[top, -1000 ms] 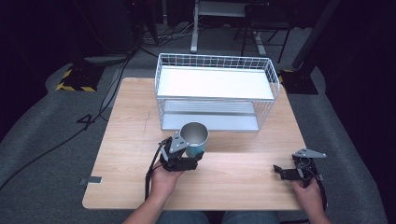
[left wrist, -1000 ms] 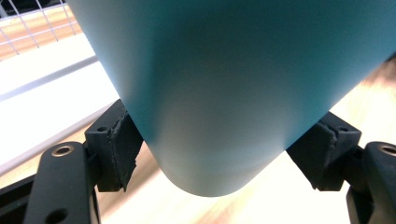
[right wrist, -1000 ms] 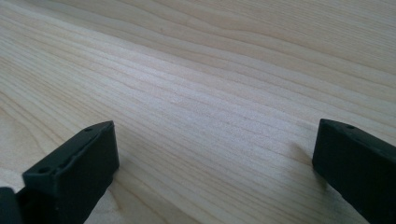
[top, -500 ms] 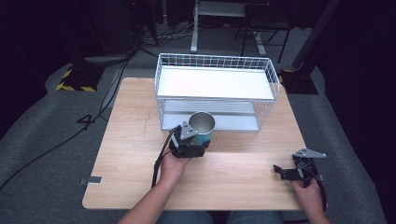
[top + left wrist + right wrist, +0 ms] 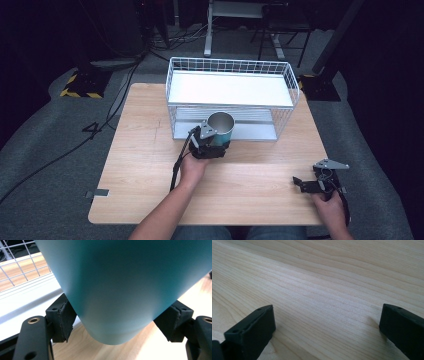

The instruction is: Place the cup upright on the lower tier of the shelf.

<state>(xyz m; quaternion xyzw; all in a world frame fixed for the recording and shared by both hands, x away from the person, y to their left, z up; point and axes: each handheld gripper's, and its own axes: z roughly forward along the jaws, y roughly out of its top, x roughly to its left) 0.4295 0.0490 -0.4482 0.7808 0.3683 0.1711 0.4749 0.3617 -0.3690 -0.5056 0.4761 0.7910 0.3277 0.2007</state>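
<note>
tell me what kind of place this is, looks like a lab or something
Most likely a lab or studio set up for recording handling tasks, not a home. A bare wooden table stands alone on grey carpet, cables trail across the floor, and yellow-and-black hazard tape marks a stand's base in the dark surroundings.

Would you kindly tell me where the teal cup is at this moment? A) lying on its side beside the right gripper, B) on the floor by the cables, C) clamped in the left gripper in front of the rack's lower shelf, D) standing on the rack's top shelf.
C: the left gripper pinches the teal cup between its pads, in front of the wire rack.
</note>
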